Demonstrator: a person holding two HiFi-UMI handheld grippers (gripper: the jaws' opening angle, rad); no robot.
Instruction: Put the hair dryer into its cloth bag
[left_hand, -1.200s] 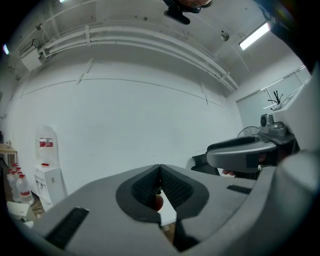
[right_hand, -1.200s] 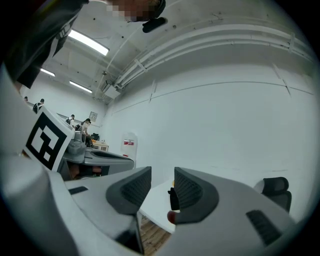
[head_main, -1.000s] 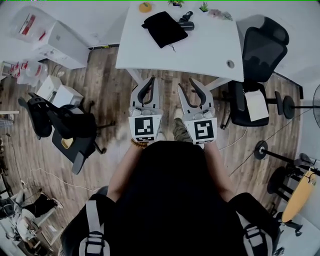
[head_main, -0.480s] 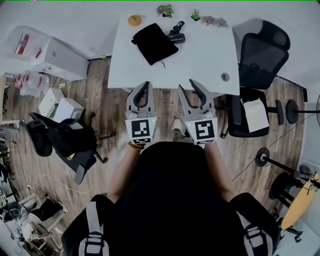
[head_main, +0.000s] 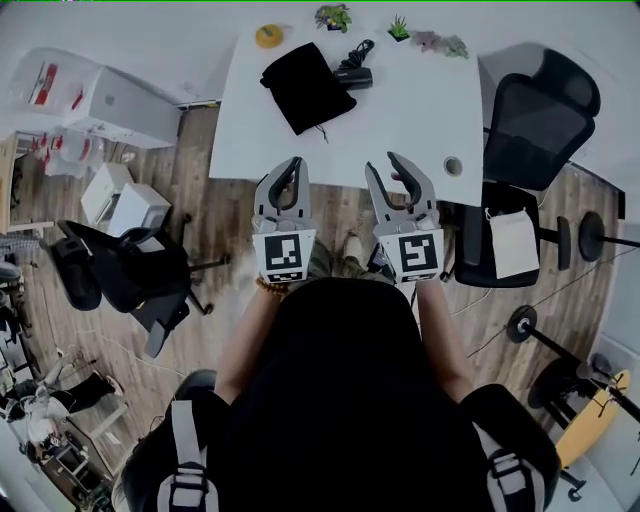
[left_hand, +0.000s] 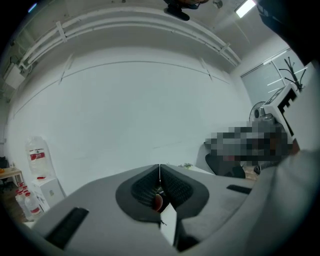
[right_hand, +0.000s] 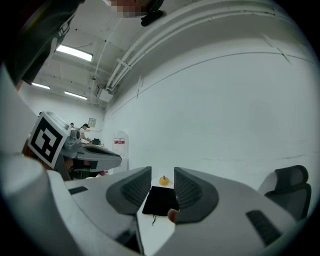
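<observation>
The black cloth bag (head_main: 303, 87) lies flat on the white table (head_main: 420, 110), towards its far left. The black hair dryer (head_main: 353, 72) lies with its cord just right of the bag, touching its edge. Both grippers are held side by side at the table's near edge, well short of the bag. My left gripper (head_main: 292, 165) is shut with nothing in it; its closed jaws (left_hand: 159, 172) point at a bare white wall. My right gripper (head_main: 392, 168) is open and empty, and between its jaws (right_hand: 162, 186) the bag (right_hand: 161, 200) shows ahead.
A small orange pumpkin-like thing (head_main: 267, 37) and small potted plants (head_main: 333, 17) stand along the table's far edge. A black office chair (head_main: 535, 110) stands at the table's right, another chair (head_main: 120, 270) on the floor to the left, near white boxes (head_main: 125, 205).
Both grippers have come forward together from over the wooden floor to the table's near edge. The bag and hair dryer have not moved on the table.
</observation>
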